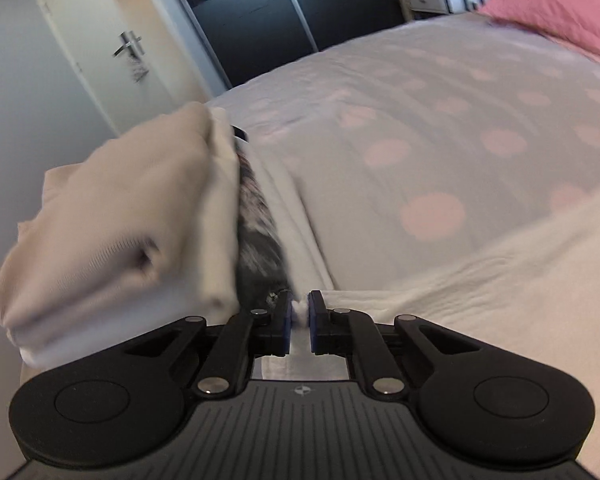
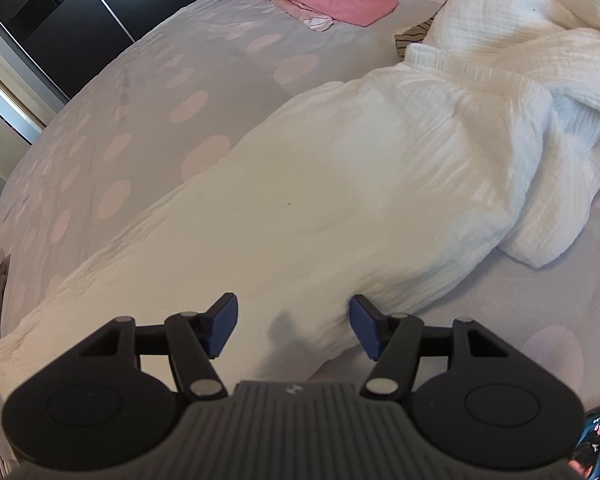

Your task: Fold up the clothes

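Left tongs (image 1: 300,310) pinch white garment (image 2: 340,184); right tongs (image 2: 294,326) gape.

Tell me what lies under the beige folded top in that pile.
Under the beige folded top a white folded layer shows, beside it a dark mottled garment. Whatever lies beneath them is covered.

Each tool, left tool (image 1: 300,314) and right tool (image 2: 293,330), is black, with two round side discs, silver screws, a ribbed grey centre plate and blue pads (image 2: 224,326).
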